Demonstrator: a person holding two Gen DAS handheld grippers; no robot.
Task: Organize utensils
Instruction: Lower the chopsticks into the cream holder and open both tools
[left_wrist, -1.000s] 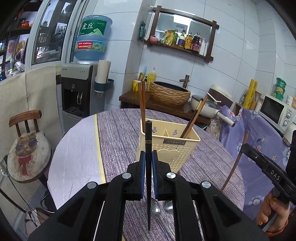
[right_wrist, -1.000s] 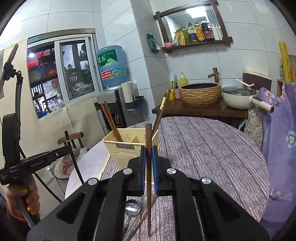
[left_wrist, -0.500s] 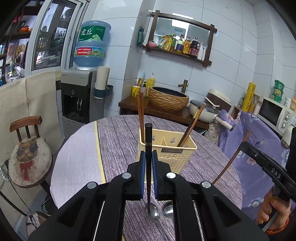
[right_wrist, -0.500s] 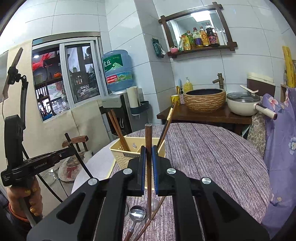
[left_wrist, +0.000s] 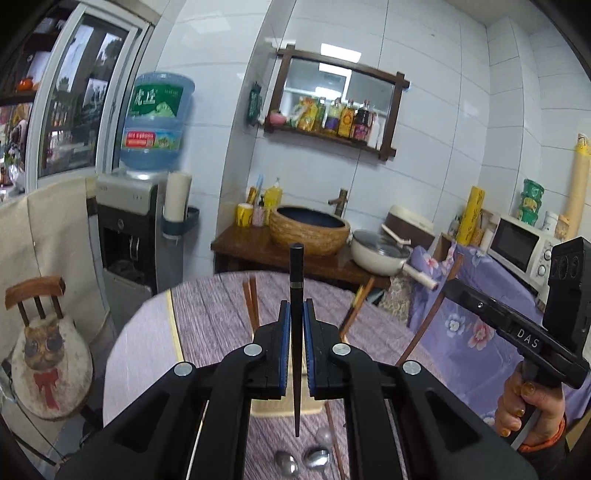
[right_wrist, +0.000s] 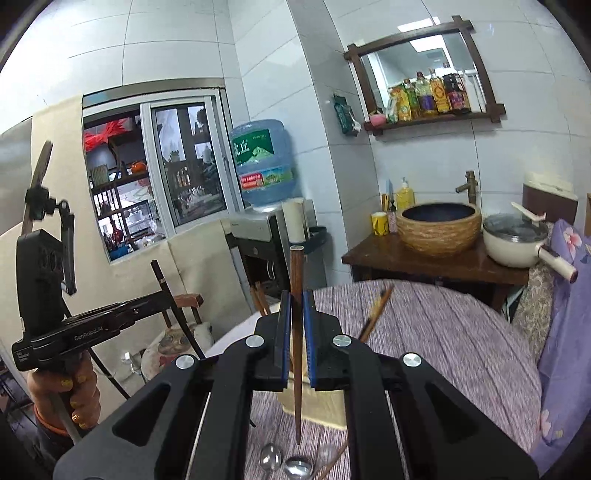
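**Inspector:** Two grippers, each clamped on one chopstick. The left gripper (left_wrist: 295, 343) has its blue pads pressed against a black chopstick (left_wrist: 296, 280); the right gripper (right_wrist: 296, 339) pinches a brown chopstick (right_wrist: 296, 280) the same way. Both sticks stand close to upright in the jaws, thick end up, tapered tip down.

**Clerk:** And the destination?

**Inspector:** The cream utensil basket (left_wrist: 283, 406) sits on the purple-clothed table (left_wrist: 214, 306), directly ahead of and below both grippers. In each wrist view the jaws hide most of it; only its lower edge and part of a wall show. Other chopsticks (left_wrist: 250, 302) already lean out of it.

**Clerk:** The deciding relation?

**Inspector:** Tip against basket rim. Each stick's long axis runs nearly vertical, and each tip hangs in front of the basket, over the spoons (right_wrist: 271, 456) lying on the cloth on the near side. The likely move, in the inspector's judgement, is forward over the rim, then straight down.

**Clerk:** Which hand is nearer?

**Inspector:** Cannot tell. The basket lies between them, about centred in both views.

**Clerk:** Compartments?

**Inspector:** Hidden behind the jaws.
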